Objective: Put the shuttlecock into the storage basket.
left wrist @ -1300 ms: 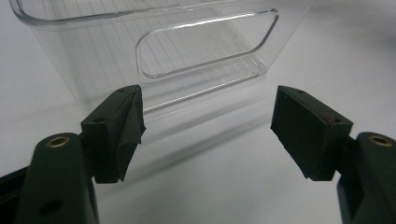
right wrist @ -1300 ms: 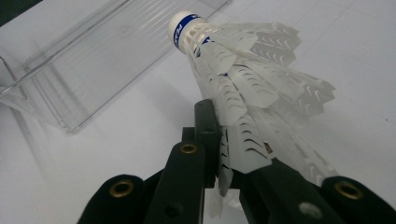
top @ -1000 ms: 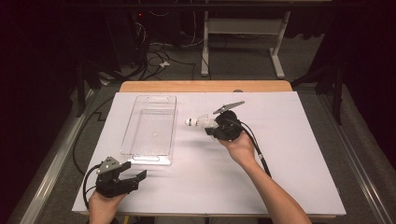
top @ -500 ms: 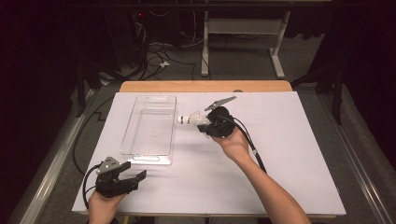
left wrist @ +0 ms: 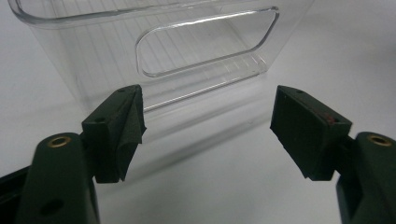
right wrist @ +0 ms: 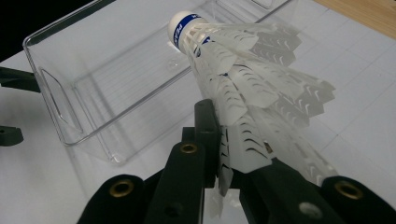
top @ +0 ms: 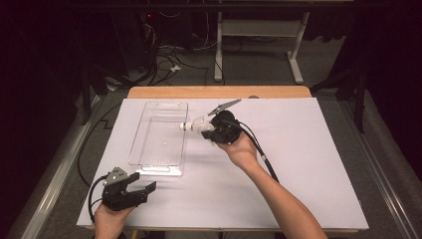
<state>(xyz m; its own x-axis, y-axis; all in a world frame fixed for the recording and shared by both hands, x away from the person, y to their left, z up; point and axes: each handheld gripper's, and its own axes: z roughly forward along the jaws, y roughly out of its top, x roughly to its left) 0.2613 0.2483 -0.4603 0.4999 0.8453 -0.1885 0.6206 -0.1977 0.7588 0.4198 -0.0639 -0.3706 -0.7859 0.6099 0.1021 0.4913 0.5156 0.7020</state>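
Note:
A white shuttlecock [top: 195,125] [right wrist: 243,84] with a blue band at its cork is held by its feather skirt in my right gripper [top: 213,130] [right wrist: 229,154], which is shut on it. Its cork points left, over the right rim of a clear plastic bin [top: 159,134] [right wrist: 93,79]. The bin lies on the white table sheet, left of centre. My left gripper [top: 142,188] [left wrist: 208,126] rests near the table's front left corner, open, nothing between its jaws. It faces the bin's near end wall [left wrist: 187,51] with its handle cutout.
The white sheet [top: 308,164] covers most of the wooden table [top: 219,92]. Cables trail from both grippers. Beyond the table's far edge are a dark floor, loose cables and a white desk frame [top: 259,45].
My right gripper has carried the shuttlecock leftward, from right of the bin to its right rim. The left gripper has stayed where it was.

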